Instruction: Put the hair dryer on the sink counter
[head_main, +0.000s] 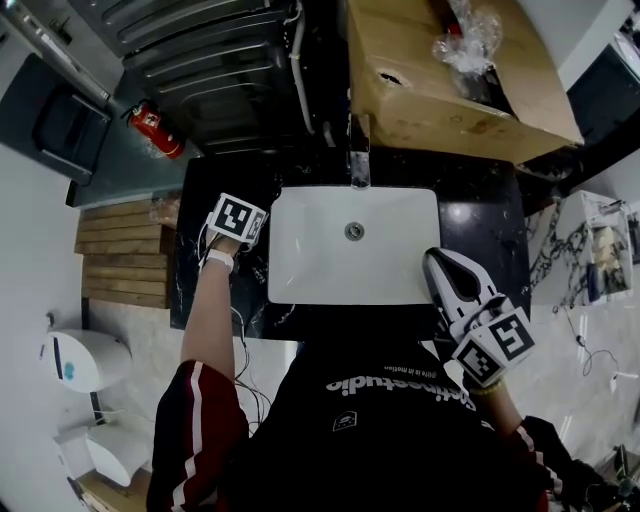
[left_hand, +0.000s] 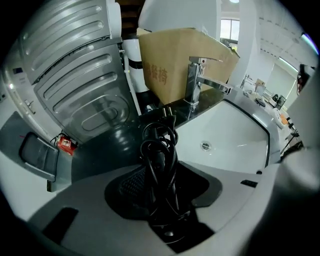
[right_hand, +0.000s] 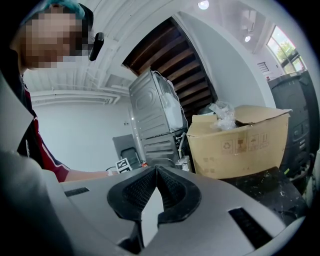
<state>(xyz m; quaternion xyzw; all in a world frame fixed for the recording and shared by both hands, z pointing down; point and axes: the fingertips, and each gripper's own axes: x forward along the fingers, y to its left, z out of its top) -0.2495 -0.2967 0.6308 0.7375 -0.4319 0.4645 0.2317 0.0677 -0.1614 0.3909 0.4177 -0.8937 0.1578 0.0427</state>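
A black hair dryer (left_hand: 159, 155) with its cord coiled round it stands between the jaws of my left gripper (left_hand: 161, 172), which is shut on it. In the head view that gripper (head_main: 236, 224) points down over the black sink counter (head_main: 205, 295), just left of the white basin (head_main: 320, 270); the dryer itself is hidden under it there. Whether the dryer touches the counter I cannot tell. My right gripper (head_main: 433, 260) hovers at the basin's right front corner, shut with nothing between its fingertips (right_hand: 156, 171).
A chrome faucet (head_main: 360, 160) stands behind the basin. A big cardboard box (head_main: 440, 90) sits at the back right, and a grey appliance (head_main: 220, 50) at the back left. A red fire extinguisher (head_main: 155, 128) and wooden slats (head_main: 120, 255) lie left of the counter.
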